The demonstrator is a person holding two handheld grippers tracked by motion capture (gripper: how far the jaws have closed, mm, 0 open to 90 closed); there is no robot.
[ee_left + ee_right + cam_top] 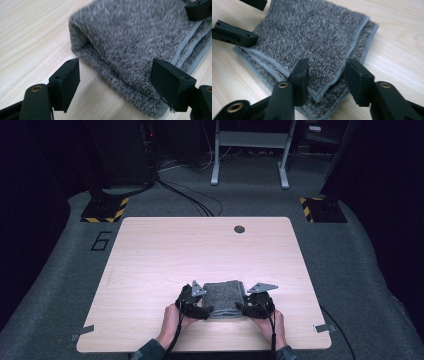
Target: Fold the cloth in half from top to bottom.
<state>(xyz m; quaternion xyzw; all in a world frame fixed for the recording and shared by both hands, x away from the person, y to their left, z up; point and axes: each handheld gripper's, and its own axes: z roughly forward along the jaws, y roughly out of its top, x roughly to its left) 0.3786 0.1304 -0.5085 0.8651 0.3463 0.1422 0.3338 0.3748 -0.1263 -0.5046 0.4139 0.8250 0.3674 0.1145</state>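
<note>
Grippers L (204, 310) & R (245, 307), jaws apart, flank folded towel (223, 298).

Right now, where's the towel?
High view: folded towel lies on the table near its front edge, between the left gripper and right gripper.

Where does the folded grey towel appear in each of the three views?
High view: folded grey towel near the table's front edge, between both grippers.
Left gripper view: upper right to centre.
Right gripper view: centre, reaching upper left.
Shared landmark: its stitched hem.
</note>
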